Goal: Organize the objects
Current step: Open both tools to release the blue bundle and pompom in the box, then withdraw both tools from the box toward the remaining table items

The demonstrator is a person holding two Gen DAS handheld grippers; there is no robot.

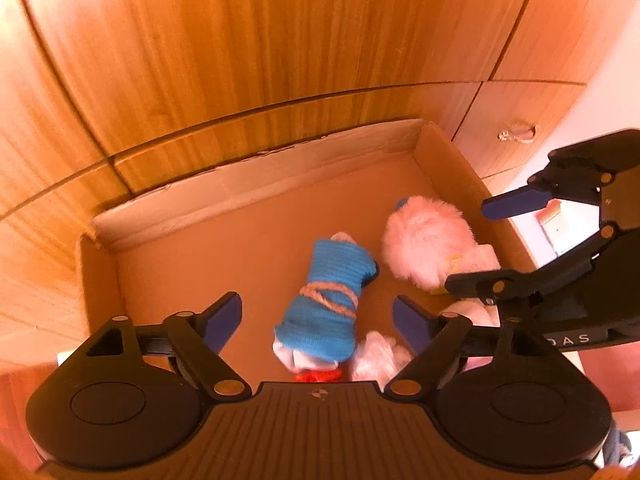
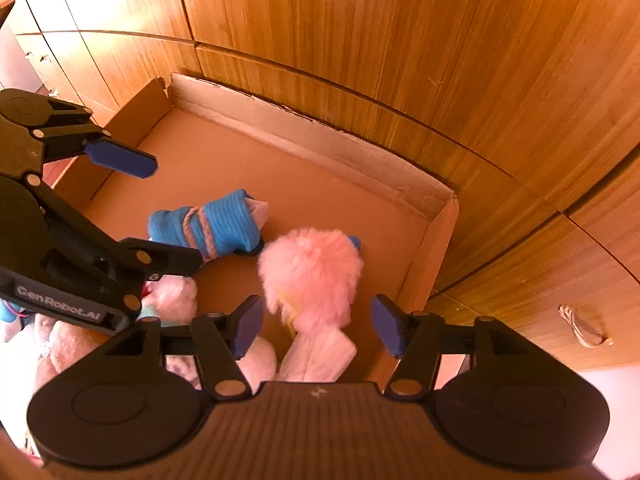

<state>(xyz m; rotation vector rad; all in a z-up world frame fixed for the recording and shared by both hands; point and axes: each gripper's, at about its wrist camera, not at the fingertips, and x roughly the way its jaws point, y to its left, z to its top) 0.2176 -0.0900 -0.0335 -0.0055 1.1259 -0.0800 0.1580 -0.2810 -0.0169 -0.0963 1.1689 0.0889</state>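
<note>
Cardboard box (image 1: 256,184) sits vs. wood cabinet fronts (image 1: 240,40), low walls, mostly bare floor. Left wrist view: blue knit roll (image 1: 326,300), bound w/ a tan cord, lies flat on the box floor approx. centre. Just right of it, the pink fluffy item (image 1: 428,244), fur end toward the back wall, paler part toward the camera. More pale soft pieces (image 1: 378,360) and a bit of red (image 1: 318,377) sit at the near edge, partly hidden by the gripper body. Left gripper (image 1: 318,322) hangs over the blue roll, jaws spread wide, pads (image 1: 224,320) clear on both sides; nothing held, no contact visible. Right gripper enters at right, jaws parted too.

Right wrist view: same box (image 2: 320,132), seen from the other side. Pink fluffy item (image 2: 310,276) lies directly below the right gripper (image 2: 318,330), between the two pads (image 2: 386,330) but not pinched; gaps show each side, so empty-handed, approx. half open. Blue roll (image 2: 208,230) is further left, near the left gripper's (image 2: 136,208) fingers. Soft pale things (image 2: 172,300) heap at lower left, whether inside the box or beside it can't tell.

Progress, my read: two items are in the box, both look released. Remaining: prob. the pale pile lower left, plus anything out of frame; can't count it.
</note>
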